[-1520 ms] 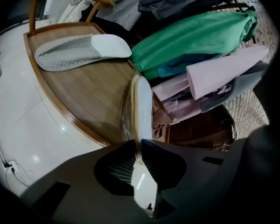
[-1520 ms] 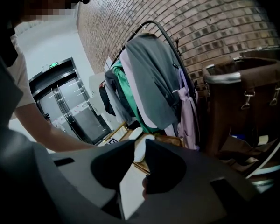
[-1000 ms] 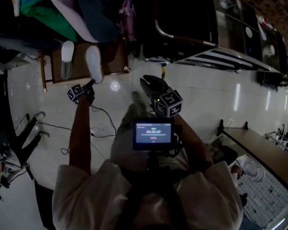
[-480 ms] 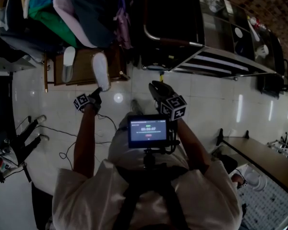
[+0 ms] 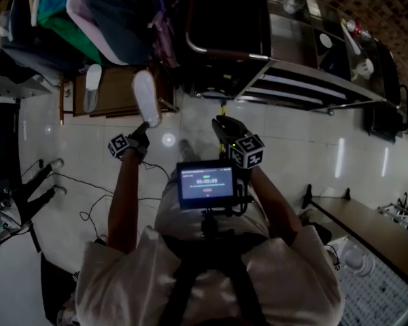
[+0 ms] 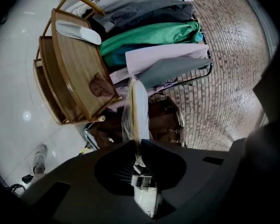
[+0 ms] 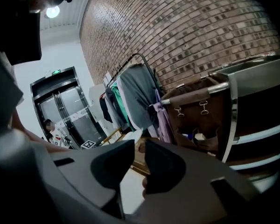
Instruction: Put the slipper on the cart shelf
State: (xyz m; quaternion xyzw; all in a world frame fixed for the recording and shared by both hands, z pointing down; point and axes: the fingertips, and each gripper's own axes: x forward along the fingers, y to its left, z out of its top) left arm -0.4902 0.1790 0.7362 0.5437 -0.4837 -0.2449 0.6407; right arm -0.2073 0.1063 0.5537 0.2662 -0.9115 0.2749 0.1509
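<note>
The white slipper (image 5: 147, 98) is in the air by the corner of the wooden cart shelf (image 5: 115, 95), not yet on it, with the left claw (image 5: 143, 125) clamped tight on one end. To land it well, I'd bring it over the shelf and lay it flat near the second slipper (image 5: 92, 87) before releasing. The right claw (image 5: 222, 123) hangs slightly apart and empty.

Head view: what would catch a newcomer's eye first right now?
The white slipper stands out, pinched in the left claw and held out toward the wooden cart. A second slipper already lies on the cart's shelf, beside the hanging clothes. The right claw is empty, with its jaws apart.
</note>
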